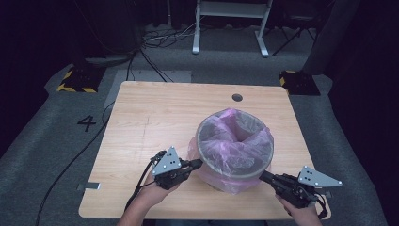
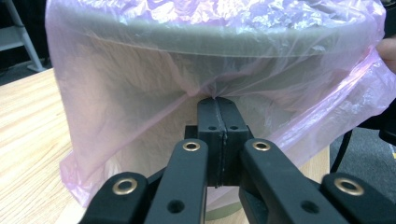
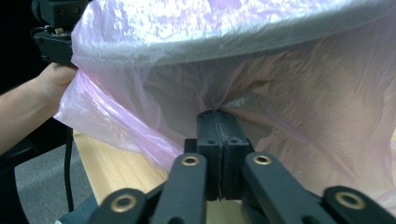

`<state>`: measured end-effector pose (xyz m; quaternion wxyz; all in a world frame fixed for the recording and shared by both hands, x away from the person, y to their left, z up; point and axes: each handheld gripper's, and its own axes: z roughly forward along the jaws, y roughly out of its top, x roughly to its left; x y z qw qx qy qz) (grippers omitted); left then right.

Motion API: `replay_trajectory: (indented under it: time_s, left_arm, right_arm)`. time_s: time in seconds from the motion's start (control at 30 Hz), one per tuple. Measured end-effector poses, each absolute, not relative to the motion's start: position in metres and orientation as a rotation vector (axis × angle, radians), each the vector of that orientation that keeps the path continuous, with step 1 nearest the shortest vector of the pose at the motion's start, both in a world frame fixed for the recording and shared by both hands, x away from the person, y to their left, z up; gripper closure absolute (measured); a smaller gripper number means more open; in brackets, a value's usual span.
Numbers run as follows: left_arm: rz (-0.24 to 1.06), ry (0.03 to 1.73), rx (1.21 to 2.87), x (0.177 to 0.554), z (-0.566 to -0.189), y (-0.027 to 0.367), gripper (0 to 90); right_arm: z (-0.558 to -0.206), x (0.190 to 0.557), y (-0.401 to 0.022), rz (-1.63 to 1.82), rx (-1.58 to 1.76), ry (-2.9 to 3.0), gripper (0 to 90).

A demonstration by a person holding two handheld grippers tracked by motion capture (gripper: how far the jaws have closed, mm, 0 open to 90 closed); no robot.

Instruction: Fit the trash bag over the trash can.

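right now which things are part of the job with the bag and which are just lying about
In the job:
- pink bag, draped over the rim
- grey bin that it lines
- left gripper, shut on the bag's film
- right gripper, shut on the film at the other side

Lying about:
- white frame on the floor behind the table
- yellow-black striped blocks
- floor cables

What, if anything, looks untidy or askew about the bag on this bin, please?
The pink bag sags into the grey bin in crumpled folds, and its turned-down skirt hangs unevenly. Both the left gripper and right gripper pinch it, puckering the film.
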<state>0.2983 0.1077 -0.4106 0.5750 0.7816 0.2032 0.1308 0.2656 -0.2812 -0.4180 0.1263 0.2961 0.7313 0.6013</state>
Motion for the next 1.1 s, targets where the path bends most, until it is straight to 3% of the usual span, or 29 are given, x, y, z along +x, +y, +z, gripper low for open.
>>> replay_trajectory:
  time_s: [0.93,1.0,1.1]
  left_arm:
    - [0.259,0.595,2.03,0.306,-0.468,0.11,90.0]
    - [0.263,0.585,2.016,0.305,-0.466,0.111,90.0]
    - [0.268,0.589,2.005,0.305,-0.464,0.112,90.0]
  right_arm:
    - [-0.472,0.268,-0.277,1.616,1.001,2.27,89.1]
    - [-0.46,0.265,-0.282,1.663,0.954,2.208,62.6]
    - [-0.445,0.262,-0.291,1.715,0.932,2.119,37.6]
